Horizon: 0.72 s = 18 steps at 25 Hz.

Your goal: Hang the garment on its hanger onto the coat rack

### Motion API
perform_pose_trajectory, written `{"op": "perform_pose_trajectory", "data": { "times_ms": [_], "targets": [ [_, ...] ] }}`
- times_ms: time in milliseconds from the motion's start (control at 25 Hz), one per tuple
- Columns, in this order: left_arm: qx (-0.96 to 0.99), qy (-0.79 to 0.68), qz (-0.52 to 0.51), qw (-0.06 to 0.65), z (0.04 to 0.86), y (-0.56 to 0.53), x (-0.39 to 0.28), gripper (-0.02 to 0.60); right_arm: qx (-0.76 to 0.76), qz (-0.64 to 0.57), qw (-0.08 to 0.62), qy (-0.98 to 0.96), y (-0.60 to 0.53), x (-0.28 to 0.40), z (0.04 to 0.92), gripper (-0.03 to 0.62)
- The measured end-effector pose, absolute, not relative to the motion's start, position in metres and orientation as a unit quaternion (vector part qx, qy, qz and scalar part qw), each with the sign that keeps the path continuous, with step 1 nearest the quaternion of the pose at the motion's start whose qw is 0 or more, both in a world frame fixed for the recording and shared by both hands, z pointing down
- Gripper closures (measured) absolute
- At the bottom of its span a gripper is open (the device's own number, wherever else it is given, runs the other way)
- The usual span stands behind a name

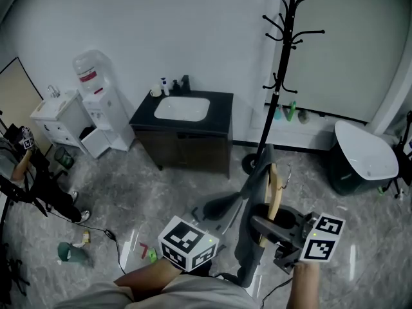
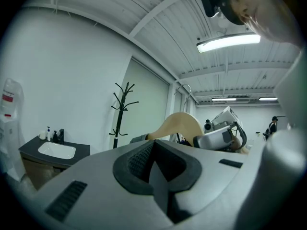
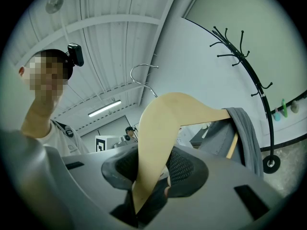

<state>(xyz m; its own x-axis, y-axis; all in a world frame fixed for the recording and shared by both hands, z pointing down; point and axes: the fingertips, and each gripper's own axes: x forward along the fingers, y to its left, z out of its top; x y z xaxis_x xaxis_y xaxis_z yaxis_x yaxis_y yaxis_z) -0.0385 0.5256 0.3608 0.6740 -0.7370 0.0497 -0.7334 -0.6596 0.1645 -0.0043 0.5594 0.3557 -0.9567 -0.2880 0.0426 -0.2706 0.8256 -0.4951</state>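
The right gripper [image 3: 153, 174] pinches a pale wooden hanger [image 3: 165, 123] bearing a grey garment [image 3: 247, 138]; only its own view shows the left gripper [image 2: 156, 166] closed, empty.

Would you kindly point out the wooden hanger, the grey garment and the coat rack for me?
wooden hanger [image 3: 160, 128]: right gripper view, on its broad curved arm.
grey garment [image 3: 245, 133]: right gripper view, on the fold draped over the hanger's end.
coat rack [image 1: 280, 50]: head view, on the upper pole.
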Motion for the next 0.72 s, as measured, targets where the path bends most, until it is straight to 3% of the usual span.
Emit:
{"op": "perform_pose_trajectory", "data": {
  "times_ms": [720],
  "targets": [
    [0.935, -0.35, -0.02, 0.055, 0.358, 0.271, -0.051, 0.575, -0.178, -0.276, 0.035, 0.944, 0.31, -0.029, 0.362, 0.451]
  ]
}}
